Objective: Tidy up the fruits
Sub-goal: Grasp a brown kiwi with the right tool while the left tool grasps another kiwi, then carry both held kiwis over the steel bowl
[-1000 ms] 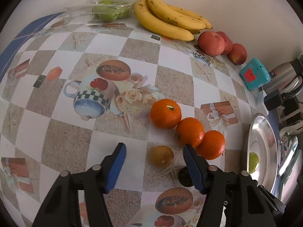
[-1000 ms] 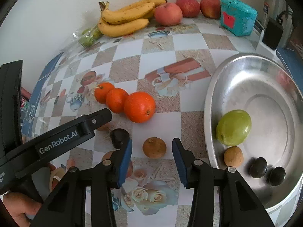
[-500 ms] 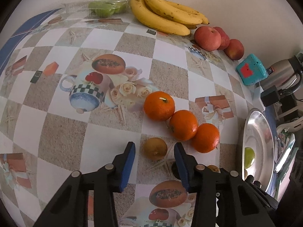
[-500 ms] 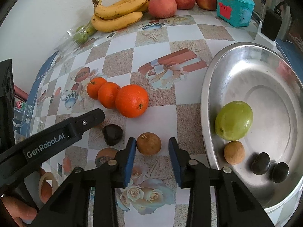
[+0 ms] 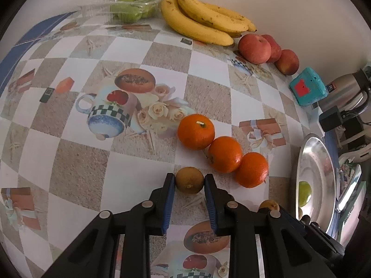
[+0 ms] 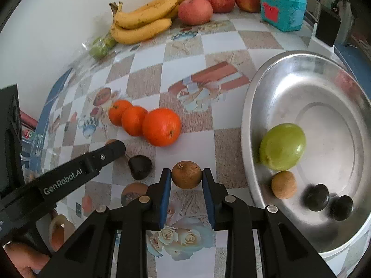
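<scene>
Left gripper (image 5: 189,183) is clamping one small brown fruit (image 5: 189,183) between its blue pads, the fruit sitting on the patterned tablecloth (image 5: 78,173) just beside the row of oranges. Right gripper (image 6: 186,178) is likewise closing on a second brown fruit (image 6: 186,175), pads touching both its sides, near the rim of the metal tray (image 6: 301,74).

Count on the cloth: three oranges (image 6: 161,127) lying in a touching line; one dark fruit (image 6: 139,166) resting just left of the right gripper. Along the wall: one bunch of bananas (image 5: 204,20), three red apples (image 5: 254,49), one bag of green fruit (image 5: 129,10), one teal box (image 5: 308,89).

Count in the tray: one green fruit (image 6: 281,146), one brown fruit (image 6: 283,184), two dark fruits (image 6: 316,197) sitting close together.
</scene>
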